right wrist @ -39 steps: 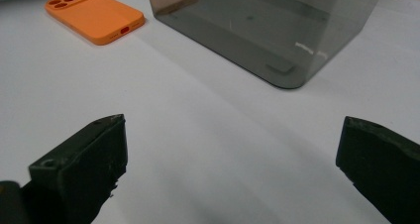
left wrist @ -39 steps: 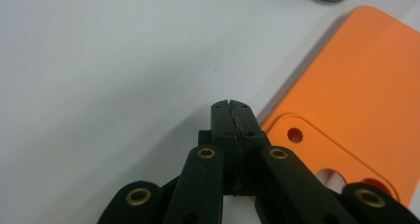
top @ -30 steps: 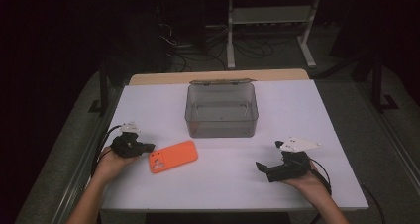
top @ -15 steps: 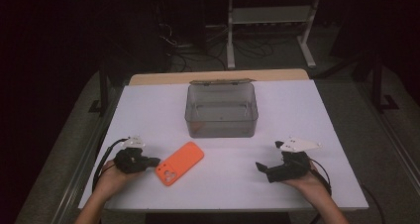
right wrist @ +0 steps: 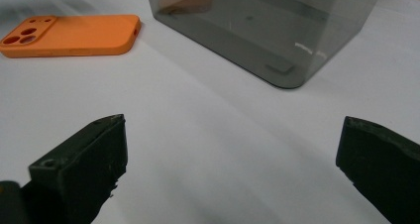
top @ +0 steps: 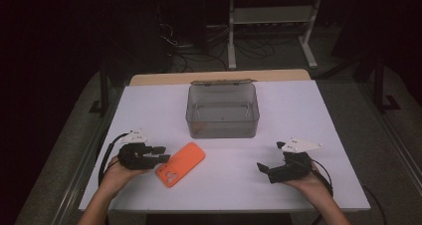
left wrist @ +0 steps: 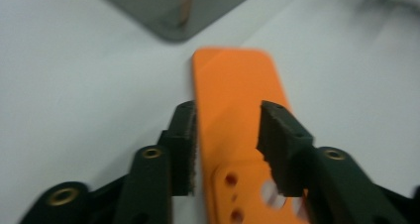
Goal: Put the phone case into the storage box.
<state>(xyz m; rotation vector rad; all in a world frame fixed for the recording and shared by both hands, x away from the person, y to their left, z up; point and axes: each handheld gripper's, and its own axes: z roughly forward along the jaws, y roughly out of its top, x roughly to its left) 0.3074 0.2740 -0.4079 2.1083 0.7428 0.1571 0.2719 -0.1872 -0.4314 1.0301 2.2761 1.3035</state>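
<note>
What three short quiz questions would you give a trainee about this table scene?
1. True or false: the orange phone case lies inside the grey box.
2. Which gripper is nearer the case? A) left gripper B) right gripper
3. Complete: the right gripper's jaws stand ____, holding nothing.
Key: 1 false; it lies on the white table, in front of the box. 2 A; its jaws have just been opening, with the case's camera end between them, unclamped. 3 open.
</note>
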